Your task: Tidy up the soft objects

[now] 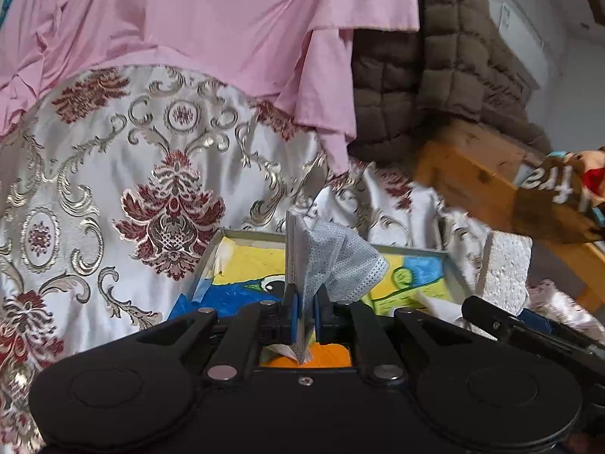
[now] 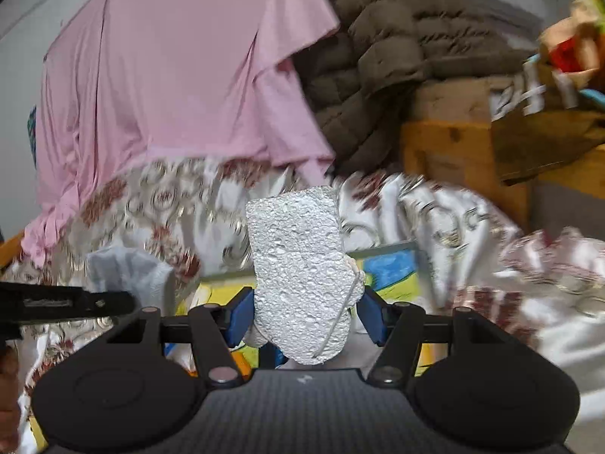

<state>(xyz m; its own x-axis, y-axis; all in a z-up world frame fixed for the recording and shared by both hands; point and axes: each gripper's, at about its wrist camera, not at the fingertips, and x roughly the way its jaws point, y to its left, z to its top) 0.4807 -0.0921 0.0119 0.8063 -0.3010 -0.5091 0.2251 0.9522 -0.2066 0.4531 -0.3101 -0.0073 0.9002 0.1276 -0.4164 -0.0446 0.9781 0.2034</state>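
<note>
Now both claws loaded, above a colourful painted tray [image 1: 452,265].
Left gripper [image 1: 305,302] clamped narrow on a grey-blue pleated face mask [image 1: 340,261]; right gripper [image 2: 304,312] squeezing a white porous sponge block [image 2: 302,276], over floral satin cloth [image 1: 113,174].

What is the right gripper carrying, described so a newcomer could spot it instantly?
Find the silver damask bedspread under the pink garment, with a painted picture lying on it. Above that picture the right gripper clamps a white sponge block between its blue pads. Its rough, pitted surface sets it apart from the smooth grey face mask pinched in the left gripper.
</note>
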